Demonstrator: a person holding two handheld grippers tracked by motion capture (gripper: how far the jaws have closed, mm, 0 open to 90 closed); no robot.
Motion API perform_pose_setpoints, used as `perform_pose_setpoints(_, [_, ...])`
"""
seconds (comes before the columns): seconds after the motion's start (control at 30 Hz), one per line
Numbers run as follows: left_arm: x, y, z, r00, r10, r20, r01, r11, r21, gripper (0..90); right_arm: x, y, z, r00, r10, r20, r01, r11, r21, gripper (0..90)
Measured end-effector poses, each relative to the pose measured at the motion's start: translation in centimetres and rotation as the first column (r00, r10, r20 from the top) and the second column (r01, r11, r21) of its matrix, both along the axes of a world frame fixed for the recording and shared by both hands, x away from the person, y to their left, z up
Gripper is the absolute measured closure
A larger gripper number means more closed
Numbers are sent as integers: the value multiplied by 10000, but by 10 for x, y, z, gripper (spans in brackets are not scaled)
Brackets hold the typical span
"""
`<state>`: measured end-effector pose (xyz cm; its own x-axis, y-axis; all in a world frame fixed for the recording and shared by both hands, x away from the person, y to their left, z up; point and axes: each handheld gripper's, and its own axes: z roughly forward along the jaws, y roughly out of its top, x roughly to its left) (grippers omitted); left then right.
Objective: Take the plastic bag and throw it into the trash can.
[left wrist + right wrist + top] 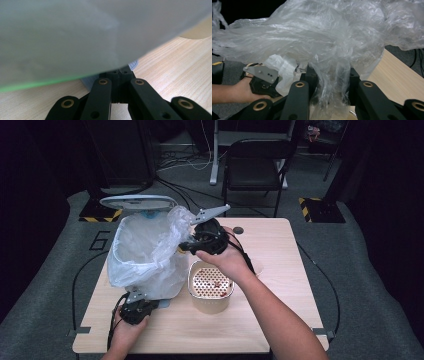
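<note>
On the light wooden table [280,285] stands a small white waste bin lined with a clear plastic bag [145,252], its lid [137,201] raised at the far side. The bag's loose rim billows over the bin's edge, and its right-hand corner is pulled up and out toward the right gripper [187,245], which hangs above the table just right of the bin. In the right gripper view the black jaws stand partly closed with a bunched fold of the bag film [332,82] pinched between them, the rest of the plastic spreading wide above and beyond the jaws. The left gripper [142,301] lies low at the near foot of the bin, touching its base; in the left gripper view its jaws are fully closed together with the tips meeting, right against the bin's curved white wall [75,37], which looms above them, and whether anything thin is caught between them cannot be told. Just right of the bin, below the right hand [227,260], sits a round beige container [211,290] with a perforated insert holding a few small reddish scraps.
</note>
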<state>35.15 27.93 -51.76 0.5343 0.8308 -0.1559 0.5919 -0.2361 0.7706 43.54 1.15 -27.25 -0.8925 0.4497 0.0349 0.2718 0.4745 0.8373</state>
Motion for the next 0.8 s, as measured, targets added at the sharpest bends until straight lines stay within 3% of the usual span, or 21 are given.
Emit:
perform_pose_setpoints(0.03, [0, 0, 0, 10000, 5, -8, -5, 10000, 23, 900, 1, 2, 0, 10000, 41, -24, -41, 10000, 8, 721])
perform_pose_setpoints(0.07, [0, 2, 1, 9999, -92, -66, 94, 9994, 340, 900, 2, 6, 0, 9999, 101, -15, -101, 9999, -33, 721])
perform_pose_setpoints(0.1, [0, 1, 1, 9999, 52, -146, -48, 9996, 294, 900, 2, 8, 0, 9999, 107, 4, -107, 9999, -51, 720])
perform_pose_setpoints(0.17, [1, 3, 1, 9999, -157, -17, 158, 9984, 538, 900, 4, 15, 0, 9998, 164, 56, -164, 9999, -27, 720])
perform_pose_setpoints(0.2, [0, 1, 0, 10000, 42, 49, -43, 9997, 255, 900, 4, 17, 0, 9999, 169, 16, -169, 9999, 0, 720])
perform_pose_setpoints(0.47, [1, 2, 0, 9998, -176, 115, 174, 9996, 215, 900, 10, 42, -4, 9990, 449, 2, -449, 9990, -66, 717])
perform_pose_setpoints(0.53, [0, 1, 0, 10000, 20, 9, -21, 9998, 195, 900, 12, 46, -5, 9989, 460, -51, -461, 9989, -46, 717])
perform_pose_setpoints(0.67, [1, 2, 0, 10000, -71, 8, 70, 9998, 188, 900, 16, 54, -9, 9990, 437, -72, -437, 9990, -26, 711])
perform_pose_setpoints(0.8, [1, 2, 0, 9997, -185, 144, 182, 9996, 229, 900, 19, 60, -12, 9996, 290, 4, -290, 9995, 78, 658])
